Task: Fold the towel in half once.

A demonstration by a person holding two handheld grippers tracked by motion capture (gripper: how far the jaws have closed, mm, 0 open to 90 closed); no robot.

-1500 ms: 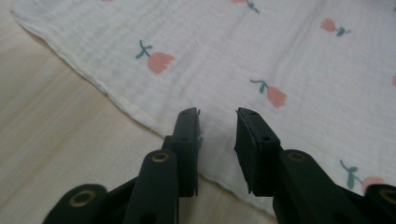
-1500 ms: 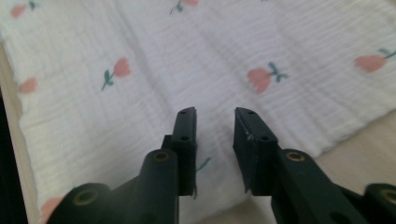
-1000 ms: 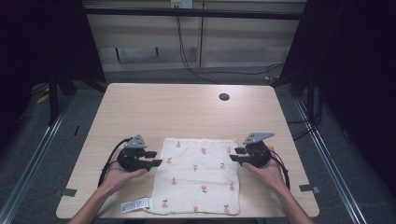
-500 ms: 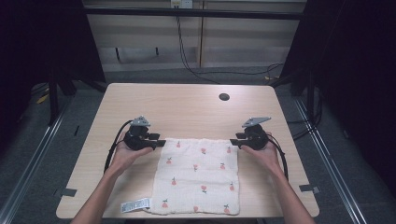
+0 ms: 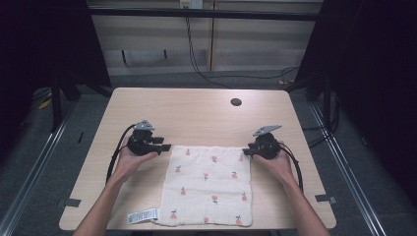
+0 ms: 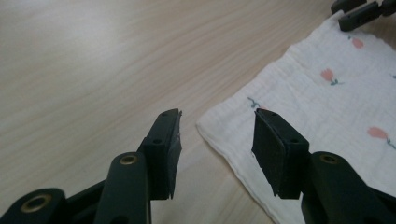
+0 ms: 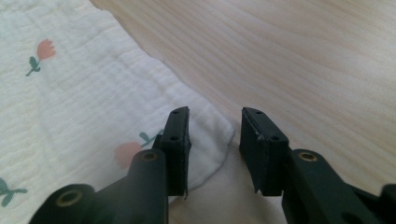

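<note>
Cloth's (image 5: pixel 206 184) near edge cut off

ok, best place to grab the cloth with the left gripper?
Probably the far-left corner of the cloth, coming in low from its left. It lies flat on the table, and that corner sits right in front of the open left gripper, so a jaw might slip under it.

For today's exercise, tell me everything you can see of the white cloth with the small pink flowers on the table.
The white crinkled cloth with small pink flowers lies flat and unfolded on the pale wooden table, roughly square, hemmed, near the front edge. A white label juts from its near left corner. Open black grippers, left and right, sit at its far corners.
</note>
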